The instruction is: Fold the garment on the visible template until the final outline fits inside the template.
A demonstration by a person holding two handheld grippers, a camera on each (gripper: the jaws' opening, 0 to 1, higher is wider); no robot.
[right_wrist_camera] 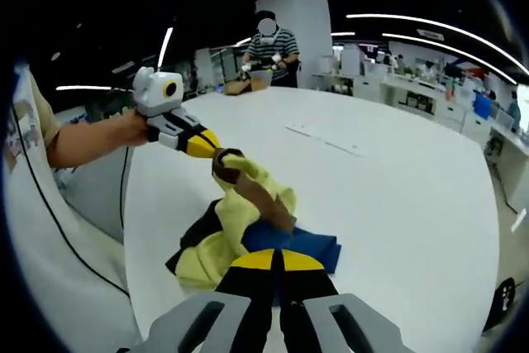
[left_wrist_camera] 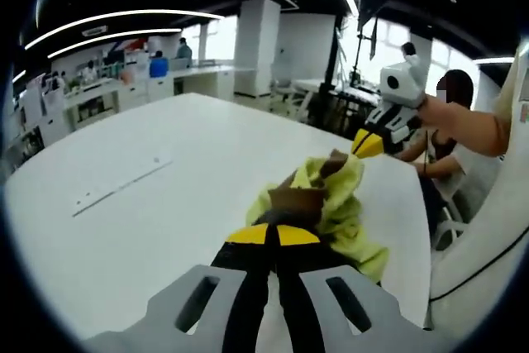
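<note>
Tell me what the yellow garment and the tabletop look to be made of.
Yellow garment: soft, matte woven or knit cloth, judging by its limp folds and crumpling; brown and blue panels show too. Tabletop: hard, smooth white surface with a faint sheen, likely laminate or painted board, though that is uncertain.

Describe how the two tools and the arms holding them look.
Each tool has black jaws with yellow tips above grey slotted plates: left tool, right tool. From the side, the left tool has a white body. A black cable hangs down. The person wears a pale short sleeve.
</note>
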